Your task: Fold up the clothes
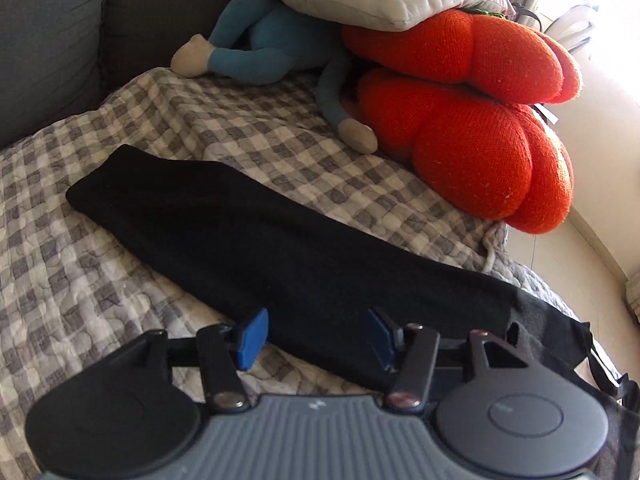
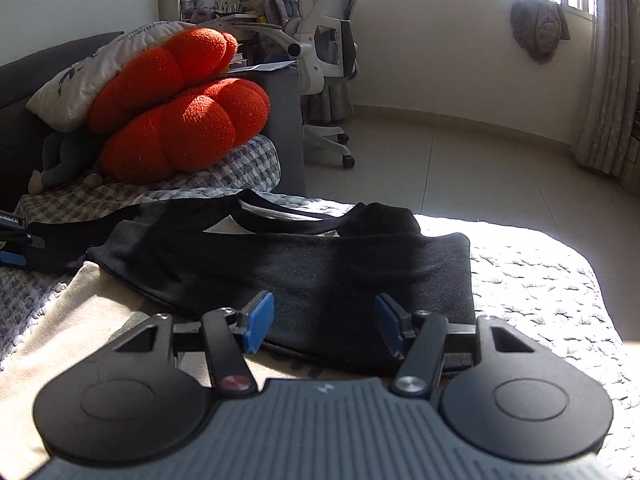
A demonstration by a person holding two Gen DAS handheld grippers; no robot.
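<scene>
A black garment (image 2: 320,264) is seen lying flat on the bed, folded so that a broad rectangular panel is laid across the near side, its right edge straight and its near edge slightly raised. At the far side, the neckline is shown open with a patch of white inside it. 1 long black sleeve (image 1: 248,236) is stretched out straight to the left, laid smooth and flat as a narrow band, its rounded cuff end being the farthest part.
</scene>
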